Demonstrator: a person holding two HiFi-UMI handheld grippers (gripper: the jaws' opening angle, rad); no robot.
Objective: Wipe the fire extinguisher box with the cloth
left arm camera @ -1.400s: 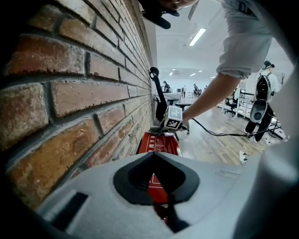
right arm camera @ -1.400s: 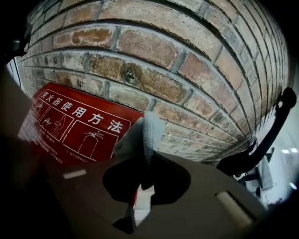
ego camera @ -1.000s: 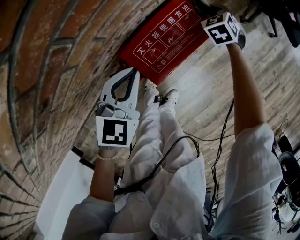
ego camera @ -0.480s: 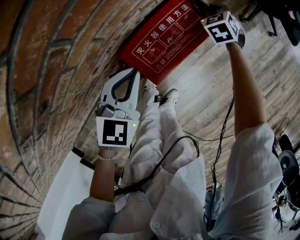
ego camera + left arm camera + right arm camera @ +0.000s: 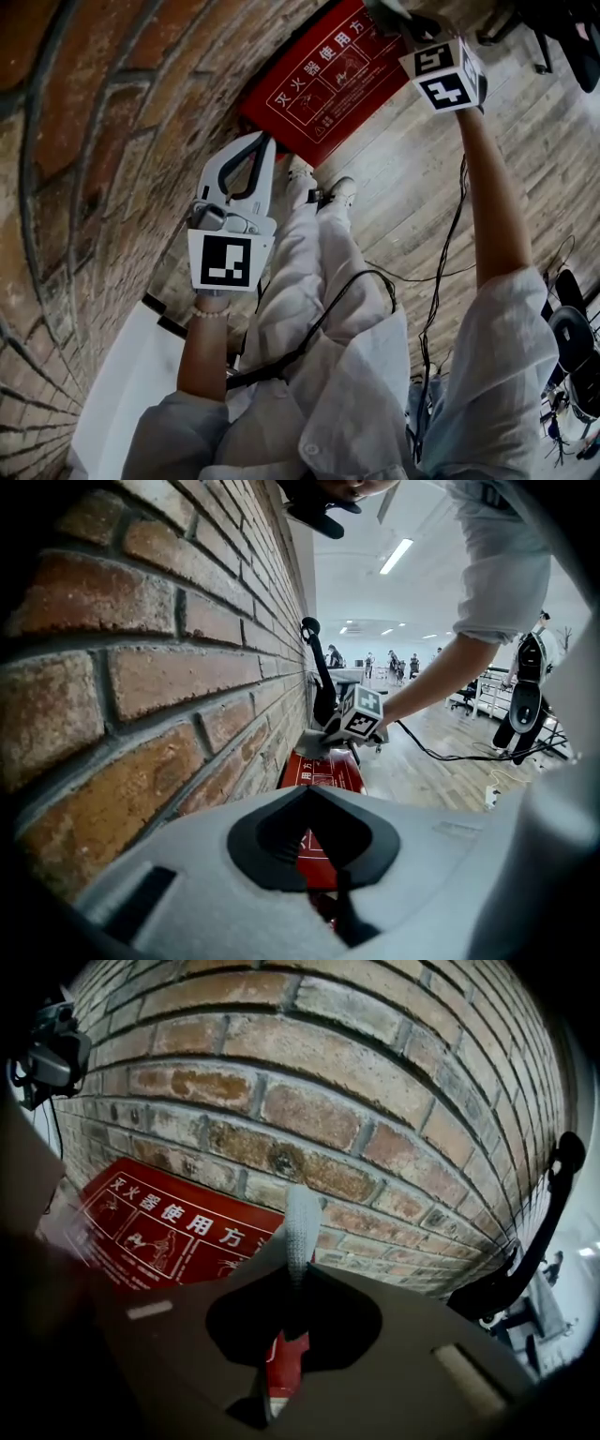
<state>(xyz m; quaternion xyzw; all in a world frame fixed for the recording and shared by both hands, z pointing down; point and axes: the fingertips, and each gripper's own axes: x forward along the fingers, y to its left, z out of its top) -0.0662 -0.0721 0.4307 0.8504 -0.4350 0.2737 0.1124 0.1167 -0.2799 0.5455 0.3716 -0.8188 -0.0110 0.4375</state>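
Item: fire extinguisher box (image 5: 323, 80), red, with white printed instructions on its upper face. It lay on the wooden floor (image 5: 422, 206) at the foot of the brick wall (image 5: 84, 141), and its long axis ran along the wall.

Item: cloth (image 5: 300, 1227), grey, 1 piece. It was pinched between the jaws of the right gripper (image 5: 295, 1283), with a folded strip standing out past the tips. In the left gripper view it appeared to rest on the far end of the box, though contact could not be confirmed.

Item: left gripper (image 5: 265, 141), jaws together on nothing. It was held near the wall and pointed along it at the near end of the box, short of touching it.

Relation for the wipe: of the 2 grippers, the right was the nearer and sat at the far right end of the box. Most of the printed face lay to the left of the cloth in the right gripper view. A stroke would probably run along the long axis, from the far end back toward the person.
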